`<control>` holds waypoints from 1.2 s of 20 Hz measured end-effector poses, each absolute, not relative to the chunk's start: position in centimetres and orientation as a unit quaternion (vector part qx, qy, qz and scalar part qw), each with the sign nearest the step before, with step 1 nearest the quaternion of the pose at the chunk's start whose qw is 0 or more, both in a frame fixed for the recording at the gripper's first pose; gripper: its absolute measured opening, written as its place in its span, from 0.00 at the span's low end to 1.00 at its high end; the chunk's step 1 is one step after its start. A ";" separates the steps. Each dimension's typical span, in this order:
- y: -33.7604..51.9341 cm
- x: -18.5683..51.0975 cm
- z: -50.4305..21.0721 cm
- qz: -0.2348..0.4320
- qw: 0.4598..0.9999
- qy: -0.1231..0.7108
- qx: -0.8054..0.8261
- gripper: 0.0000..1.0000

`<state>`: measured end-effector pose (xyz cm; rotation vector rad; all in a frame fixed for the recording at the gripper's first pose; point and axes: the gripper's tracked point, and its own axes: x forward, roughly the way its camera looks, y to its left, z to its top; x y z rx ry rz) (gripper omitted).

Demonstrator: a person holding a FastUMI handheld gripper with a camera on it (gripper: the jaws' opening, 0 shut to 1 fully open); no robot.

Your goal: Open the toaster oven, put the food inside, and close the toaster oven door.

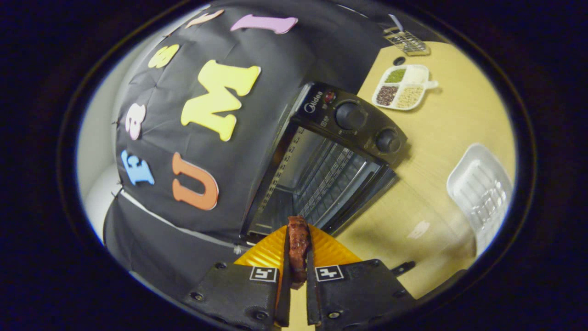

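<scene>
A black toaster oven [330, 151] stands on the wooden table [441, 138] with its door down and its wire rack [324, 181] showing inside. My gripper [298, 243] is shut on a brown piece of food [298, 246], which stands on edge between the two fingers. The food's far end sits just short of the oven's opening. The view is tilted, so the oven leans to the right.
A white divided dish [406, 87] with grains and beans lies beyond the oven. A clear plastic tray [482, 188] rests on the table to the right. A small wire basket [406, 41] sits at the table's far end. The booth's black cloth wall hangs to the left.
</scene>
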<state>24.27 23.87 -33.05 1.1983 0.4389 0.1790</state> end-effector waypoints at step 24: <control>25.9 35.9 -38.2 -0.074 0.906 0.181 0.376 0.51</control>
